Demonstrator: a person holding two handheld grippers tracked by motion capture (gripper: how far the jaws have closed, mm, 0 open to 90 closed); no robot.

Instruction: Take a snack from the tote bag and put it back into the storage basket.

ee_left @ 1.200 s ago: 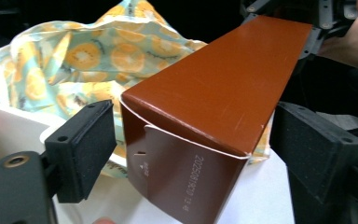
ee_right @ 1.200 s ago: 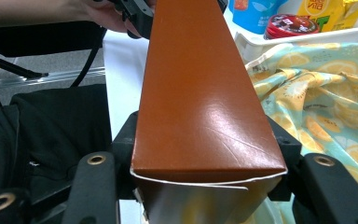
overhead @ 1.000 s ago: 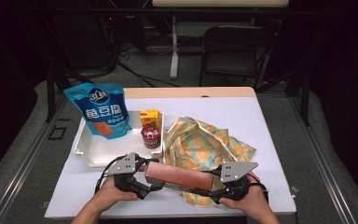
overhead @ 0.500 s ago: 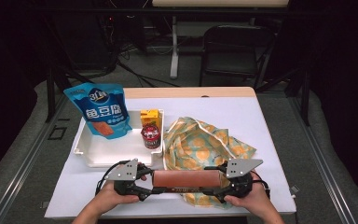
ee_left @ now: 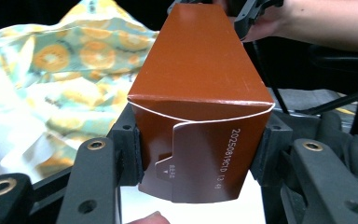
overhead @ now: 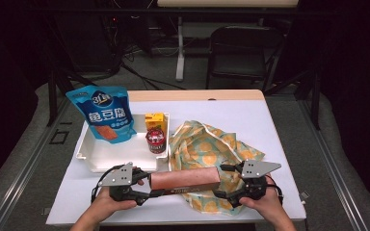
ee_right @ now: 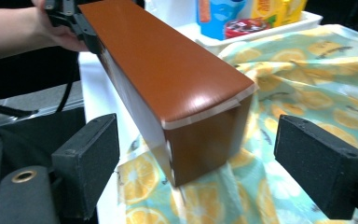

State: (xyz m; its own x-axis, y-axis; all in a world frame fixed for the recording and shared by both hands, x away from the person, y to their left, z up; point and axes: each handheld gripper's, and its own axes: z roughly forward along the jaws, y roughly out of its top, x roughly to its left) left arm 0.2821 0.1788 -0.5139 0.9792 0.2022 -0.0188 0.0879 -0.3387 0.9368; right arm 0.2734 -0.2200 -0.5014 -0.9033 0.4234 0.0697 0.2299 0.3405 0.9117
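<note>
Brown box (overhead: 185,179) is lying lengthwise at the near edge of the table (overhead: 279,125), its right end over the orange-print cloth (overhead: 207,144). Left gripper (overhead: 142,185) is clamping the box's left end, pads pressing both sides. Right gripper (overhead: 226,182) has just been opening; its jaws are standing apart, clear of the box's right end between them.

The brown box (ee_left: 200,116) end flap reads "20250819C1D 13:48".
</note>
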